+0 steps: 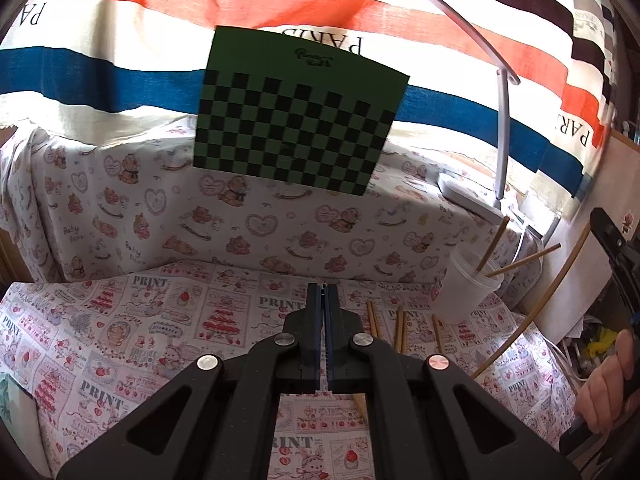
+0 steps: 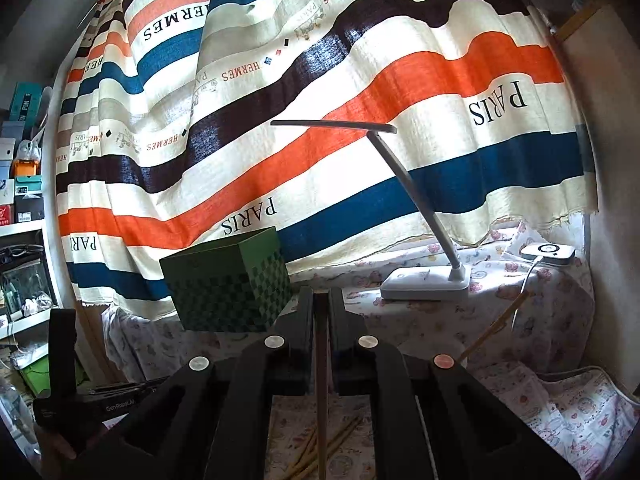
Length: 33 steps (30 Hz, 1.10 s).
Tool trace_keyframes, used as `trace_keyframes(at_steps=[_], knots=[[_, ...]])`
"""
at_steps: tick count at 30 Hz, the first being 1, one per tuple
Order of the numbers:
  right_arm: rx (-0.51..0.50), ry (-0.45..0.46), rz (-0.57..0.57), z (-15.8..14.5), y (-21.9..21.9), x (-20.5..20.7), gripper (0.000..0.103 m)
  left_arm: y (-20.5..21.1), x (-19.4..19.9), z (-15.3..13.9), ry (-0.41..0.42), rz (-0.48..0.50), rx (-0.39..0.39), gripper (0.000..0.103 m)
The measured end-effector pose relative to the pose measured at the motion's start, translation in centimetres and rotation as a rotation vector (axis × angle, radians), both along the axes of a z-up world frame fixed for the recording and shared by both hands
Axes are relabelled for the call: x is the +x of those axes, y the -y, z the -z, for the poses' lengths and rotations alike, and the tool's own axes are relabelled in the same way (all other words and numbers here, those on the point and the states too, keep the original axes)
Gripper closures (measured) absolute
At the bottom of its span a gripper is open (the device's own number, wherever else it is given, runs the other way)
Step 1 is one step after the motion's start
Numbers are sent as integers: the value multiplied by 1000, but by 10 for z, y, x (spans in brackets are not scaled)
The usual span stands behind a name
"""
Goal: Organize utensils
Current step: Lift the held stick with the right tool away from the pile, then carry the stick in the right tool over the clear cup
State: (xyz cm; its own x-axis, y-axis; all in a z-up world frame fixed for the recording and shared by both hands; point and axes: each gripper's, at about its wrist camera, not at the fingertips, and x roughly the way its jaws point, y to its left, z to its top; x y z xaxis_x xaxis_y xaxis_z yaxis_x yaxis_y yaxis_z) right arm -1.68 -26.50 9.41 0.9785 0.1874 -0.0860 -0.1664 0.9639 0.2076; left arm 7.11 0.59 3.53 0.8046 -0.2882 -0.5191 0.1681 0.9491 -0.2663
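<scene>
Black jaws of the left gripper [image 1: 324, 292] fill the bottom of the left view, pressed together with nothing between them, above the printed cloth [image 1: 120, 340]. Loose chopsticks [image 1: 400, 326] lie on this cloth just at 2 o'clock from the tips, some partly hidden under the gripper body. Further at 2 o'clock stands a white cup [image 1: 466, 286] with two chopsticks [image 1: 520, 262] already leaning inside. At 3 o'clock a hand [image 1: 608, 384] holds the right gripper, and one long chopstick [image 1: 532, 312] hangs from it, slanting down toward the cloth. In the right view the right gripper [image 2: 321, 300] pinches this chopstick [image 2: 320, 380] between nearly closed jaws, and the stick runs straight down toward 6 o'clock; more sticks [image 2: 320, 452] lie on the cloth below. A lamp [image 2: 424, 280] stands at 2 o'clock and a green checked box [image 2: 228, 280] at 10 o'clock. I judge the chopstick to be light, stiff and thin, smooth enough to turn or slip in the pads. It seems better to hold it near the upper end, so the long free part can be aimed into the cup; a grip in the middle would give less swing but the jaws may then hit the rim
</scene>
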Motion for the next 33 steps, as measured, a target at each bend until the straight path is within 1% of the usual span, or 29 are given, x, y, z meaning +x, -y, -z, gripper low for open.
trace_keyframes(at_steps=[2,4,5,7,9,13,17,20,23,27,31,33], knots=[[27,3,-1,-1,7,0,95,10,-2,2,11,-6,24,103],[40,13,5,-3,12,-3,95,21,-7,2,49,-1,54,103],[38,18,15,-3,14,-4,95,25,-9,2,63,5,56,103],[42,31,31,-4,19,-6,95,28,-12,1,74,19,34,103],[75,26,28,-3,26,-5,95,29,-14,0,78,37,16,103],[126,21,19,-1,37,-3,95,35,-18,-2,103,47,31,103],[161,20,19,1,44,-1,95,41,-24,-5,124,87,20,103],[182,32,24,0,47,-3,95,47,-30,-8,163,111,23,103],[204,60,42,-2,52,-9,95,54,-29,-11,193,130,-6,103],[208,105,74,-5,56,-17,95,80,-15,-28,160,179,-23,103],[206,142,121,-8,62,-22,95,102,-15,-55,212,258,-76,103],[153,153,167,-9,62,-21,95,115,-11,-65,230,315,-80,103]])
